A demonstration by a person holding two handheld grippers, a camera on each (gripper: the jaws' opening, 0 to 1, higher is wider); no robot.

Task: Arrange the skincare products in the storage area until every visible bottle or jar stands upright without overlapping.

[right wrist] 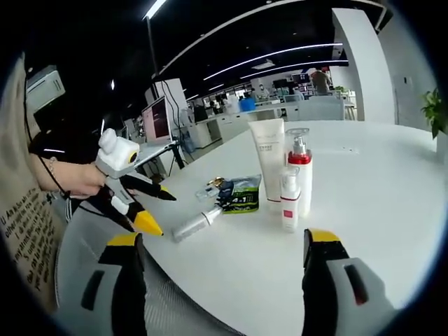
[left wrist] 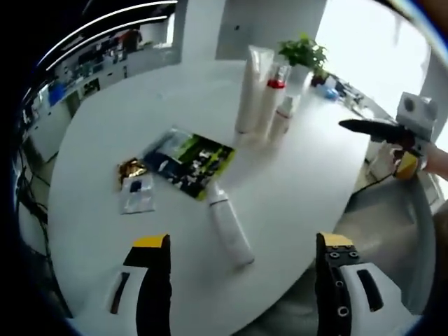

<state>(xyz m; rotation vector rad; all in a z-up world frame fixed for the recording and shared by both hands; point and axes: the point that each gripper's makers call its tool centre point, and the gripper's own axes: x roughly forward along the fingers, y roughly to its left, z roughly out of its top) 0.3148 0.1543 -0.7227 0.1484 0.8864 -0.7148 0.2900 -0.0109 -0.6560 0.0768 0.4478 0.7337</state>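
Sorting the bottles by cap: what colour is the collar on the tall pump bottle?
Red, on the pump bottle; clearest in the right gripper view.

White round table carries a green-black printed packet; just left of the packet lie a gold foil wrapper and a small clear sachet. Potted green plant at the table's far edge. Office desks with monitors beyond the table.
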